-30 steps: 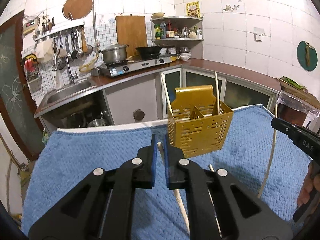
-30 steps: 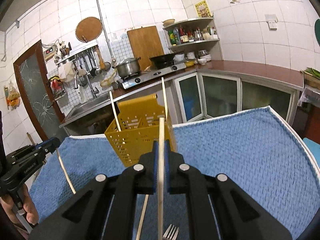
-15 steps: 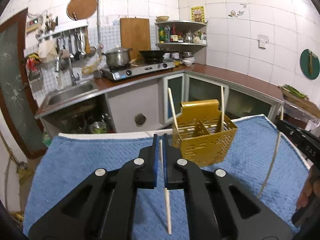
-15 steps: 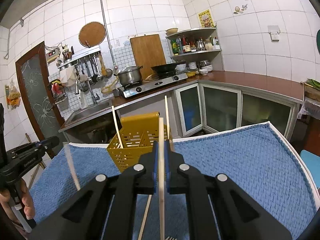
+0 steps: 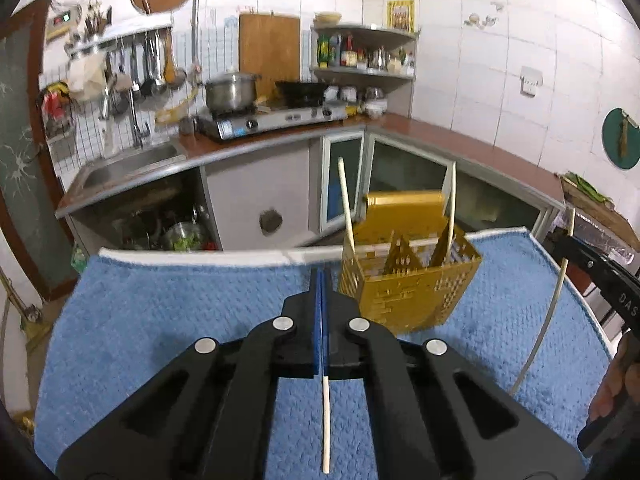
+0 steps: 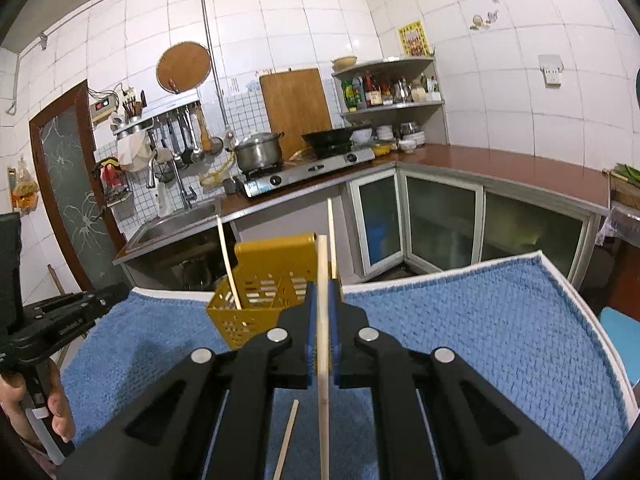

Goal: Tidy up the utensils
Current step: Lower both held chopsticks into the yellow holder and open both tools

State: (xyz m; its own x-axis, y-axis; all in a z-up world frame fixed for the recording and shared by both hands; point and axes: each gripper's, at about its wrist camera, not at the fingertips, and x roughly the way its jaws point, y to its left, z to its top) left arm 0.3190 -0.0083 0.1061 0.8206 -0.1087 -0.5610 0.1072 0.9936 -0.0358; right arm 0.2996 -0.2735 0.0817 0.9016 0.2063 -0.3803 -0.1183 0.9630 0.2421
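A gold perforated utensil basket point(image 5: 408, 292) point(image 6: 256, 300) stands on the blue towel point(image 5: 160, 320) point(image 6: 480, 340), and two chopsticks point(image 5: 346, 200) point(image 6: 228, 256) lean upright in it. My left gripper point(image 5: 322, 276) point(image 6: 116, 294) is shut, hovering left of the basket. A thin chopstick point(image 5: 326, 420) runs out from between its pads towards the camera. My right gripper point(image 6: 322, 286) point(image 5: 558, 242) is shut on a thicker chopstick point(image 6: 322, 320) point(image 5: 560, 280), held upright just in front of the basket. A loose chopstick point(image 6: 286, 440) lies on the towel below the right gripper.
Beyond the towel's far edge point(image 5: 240, 256) are a kitchen counter with a sink point(image 5: 128, 164), a stove with a pot point(image 5: 230, 92) and glass-door cabinets point(image 6: 440, 220). A person's hand point(image 5: 612, 392) point(image 6: 56, 412) shows at the frame edge in each view.
The left pads went from a small gap around the chopstick to pressed together, and the stick now travels with the gripper. The right gripper rose slightly; the fork has left its view.
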